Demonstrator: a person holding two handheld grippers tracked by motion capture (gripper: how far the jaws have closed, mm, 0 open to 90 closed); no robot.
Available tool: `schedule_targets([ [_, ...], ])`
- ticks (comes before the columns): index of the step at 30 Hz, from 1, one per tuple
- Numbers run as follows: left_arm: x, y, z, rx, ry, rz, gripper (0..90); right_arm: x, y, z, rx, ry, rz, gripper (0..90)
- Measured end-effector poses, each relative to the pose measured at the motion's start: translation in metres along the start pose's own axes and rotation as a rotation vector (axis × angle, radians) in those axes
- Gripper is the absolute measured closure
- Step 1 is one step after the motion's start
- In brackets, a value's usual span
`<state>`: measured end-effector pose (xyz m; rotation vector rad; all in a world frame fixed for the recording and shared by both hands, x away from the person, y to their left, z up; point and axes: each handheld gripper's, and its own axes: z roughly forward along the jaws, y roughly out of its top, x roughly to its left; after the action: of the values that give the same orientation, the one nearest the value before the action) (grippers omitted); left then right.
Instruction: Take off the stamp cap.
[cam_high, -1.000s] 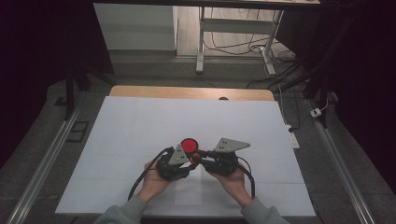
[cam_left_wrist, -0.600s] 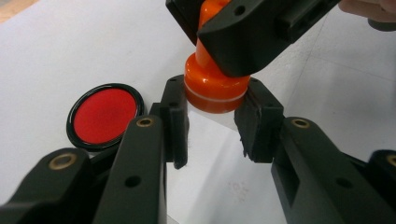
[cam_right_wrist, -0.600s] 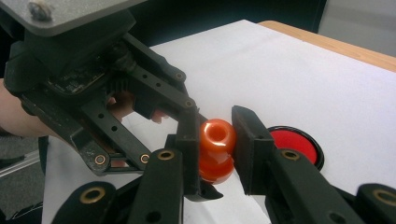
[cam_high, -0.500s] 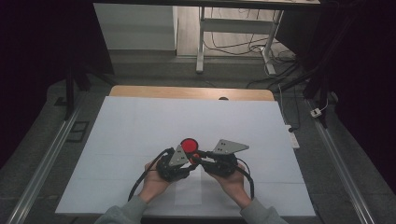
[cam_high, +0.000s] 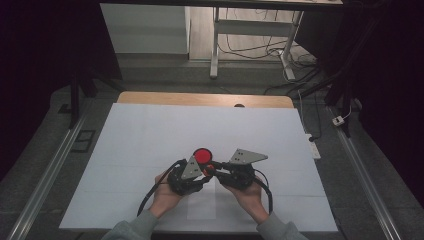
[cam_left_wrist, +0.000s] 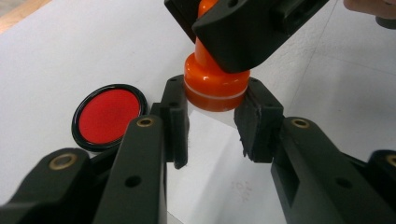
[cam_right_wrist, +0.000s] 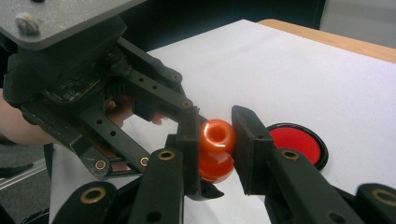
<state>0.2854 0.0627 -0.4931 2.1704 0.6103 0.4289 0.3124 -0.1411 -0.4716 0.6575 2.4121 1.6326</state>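
My left gripper has its two black jaws clamped on the wide lower collar of a glossy orange stamp, a smooth plastic piece with a pale ring running round its base. The jaw pads are matt, slightly fuzzy foam blocks, and both press flat against the collar's sides. From my right gripper view, the right gripper grips the same orange stamp higher up, on its rounded knob, which has a small round hollow in its end. So both of my tools are clenched on the one piece, the left on the base, the right on the handle, and the piece hangs between them just above the table.

Behind the pads, the jaw arms are hard black plastic links with brass-coloured pivot pins. In the high view the two grippers meet nose to nose near the front middle of the table, the left gripper and right gripper each carrying a flat grey three-cornered plate, with a hand wrapped round each body and black cables looping back.

Just beside the stamp lies a round ink pad, a flat red disc in a shiny black rim, resting on the white sheet that covers the wooden table. The sheet looks faintly grained.
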Motion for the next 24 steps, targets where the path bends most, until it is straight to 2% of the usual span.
schedule_targets([
  [16,-0.003,0.0,0.003,0.008,-0.01,0.006,65.9,0.002,-0.003,-0.002,0.007,-0.017,0.023,72.8],
  [17,-0.003,0.0,0.004,0.026,-0.002,0.018,65.9,0.002,-0.004,-0.002,0.007,-0.019,0.025,72.8],
  [18,-0.005,-0.001,0.007,0.081,0.022,0.057,65.9,0.002,-0.004,-0.002,-0.007,-0.023,0.033,72.8],
  [19,-0.007,-0.004,0.011,0.11,0.034,0.085,65.9,0.002,-0.003,-0.006,-0.045,-0.045,0.04,72.8],
  [21,-0.007,-0.008,0.016,0.078,-0.036,0.021,65.9,-0.003,0.005,-0.015,-0.085,-0.052,0.062,72.8],
  [22,-0.007,-0.007,0.015,0.069,-0.046,0.013,65.9,-0.004,0.007,-0.02,-0.089,-0.057,0.055,72.8],
  [24,-0.007,-0.005,0.012,0.056,-0.032,0.024,65.8,-0.005,0.008,-0.027,-0.1,-0.066,0.041,72.8],
])
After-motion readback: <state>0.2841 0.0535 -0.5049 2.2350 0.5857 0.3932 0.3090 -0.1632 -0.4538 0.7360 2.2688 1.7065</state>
